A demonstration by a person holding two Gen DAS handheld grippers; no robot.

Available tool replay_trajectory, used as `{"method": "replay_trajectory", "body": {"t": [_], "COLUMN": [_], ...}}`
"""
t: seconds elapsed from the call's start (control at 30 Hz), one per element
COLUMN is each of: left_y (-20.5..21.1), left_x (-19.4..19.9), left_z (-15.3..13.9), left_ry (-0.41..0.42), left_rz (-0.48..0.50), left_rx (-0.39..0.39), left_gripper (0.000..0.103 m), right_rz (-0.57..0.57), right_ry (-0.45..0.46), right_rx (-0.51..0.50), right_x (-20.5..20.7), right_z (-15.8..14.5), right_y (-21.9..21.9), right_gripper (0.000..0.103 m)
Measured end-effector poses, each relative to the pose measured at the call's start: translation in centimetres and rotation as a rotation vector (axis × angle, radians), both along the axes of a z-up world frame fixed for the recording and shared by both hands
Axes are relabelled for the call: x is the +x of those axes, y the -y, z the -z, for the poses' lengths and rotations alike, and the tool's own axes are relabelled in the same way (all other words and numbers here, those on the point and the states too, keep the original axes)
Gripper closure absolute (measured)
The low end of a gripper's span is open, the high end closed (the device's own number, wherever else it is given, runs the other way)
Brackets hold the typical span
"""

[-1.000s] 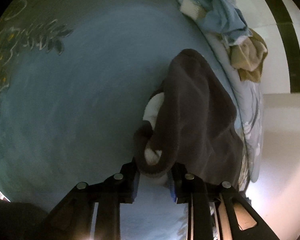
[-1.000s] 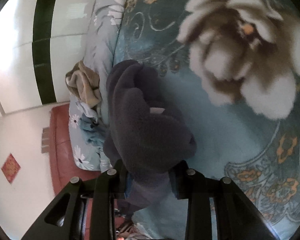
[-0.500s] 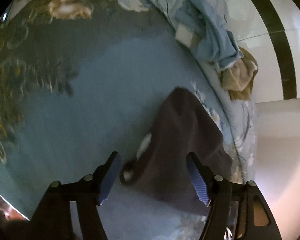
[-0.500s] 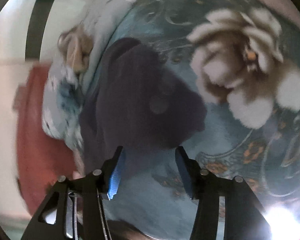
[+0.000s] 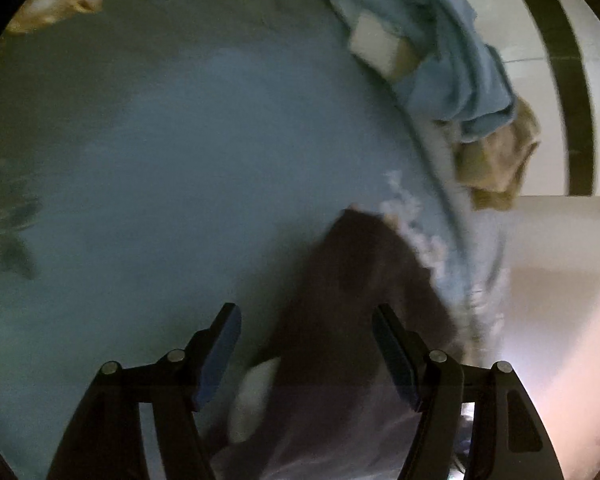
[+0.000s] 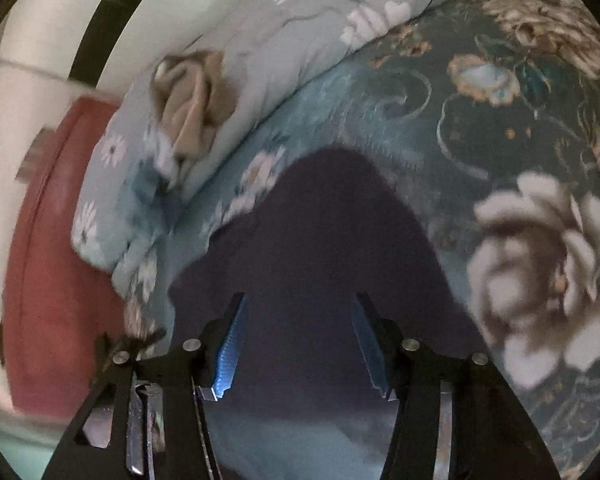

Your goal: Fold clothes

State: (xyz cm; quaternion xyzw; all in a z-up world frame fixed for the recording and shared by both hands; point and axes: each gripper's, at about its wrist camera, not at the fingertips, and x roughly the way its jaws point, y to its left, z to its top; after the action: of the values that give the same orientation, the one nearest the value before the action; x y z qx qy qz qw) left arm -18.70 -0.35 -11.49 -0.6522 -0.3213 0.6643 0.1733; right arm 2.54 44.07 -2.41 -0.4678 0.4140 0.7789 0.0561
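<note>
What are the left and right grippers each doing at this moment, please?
Left gripper: open, holding nothing, above the dark garment.
Right gripper: open, holding nothing, above the same garment.

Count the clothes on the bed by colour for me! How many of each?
Dark grey: 1, the dark grey garment lying in front of both sets of open jaws.
Light blue: 1, the light blue garment crumpled by the bed's edge.
Tan: 1, the tan garment bunched on the floral quilt.
Total: 3
</note>
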Motion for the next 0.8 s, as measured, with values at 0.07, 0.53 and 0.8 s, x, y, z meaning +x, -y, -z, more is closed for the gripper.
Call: {"method": "replay_trajectory", "body": {"t": [0.07,0.53,0.8], "left_y": [-0.6,0.1,0.2], "left_x": [-0.5,-0.6,-0.5], "left_z": [0.7,3.5,2.4], "left_ry": [0.009,0.041,-0.046], "left_rz": [-0.005,-0.124,-0.123], "left_rx": [0.036,0.208,0.135], "left_gripper": [0.031,0.049,0.082], "right_rz": [0.009,0.032,-0.076], "right_ry": [0.008,0.153,0.193], "right_rx": [0.052,0.035,0.145], "right_x": [-1.6,-9.2,-11.3], "right_z": [0.0,5.9,5.0], "right_y": [-0.4,-3.6,-1.2], "right_gripper": [0.045,0.043,0.090]}}
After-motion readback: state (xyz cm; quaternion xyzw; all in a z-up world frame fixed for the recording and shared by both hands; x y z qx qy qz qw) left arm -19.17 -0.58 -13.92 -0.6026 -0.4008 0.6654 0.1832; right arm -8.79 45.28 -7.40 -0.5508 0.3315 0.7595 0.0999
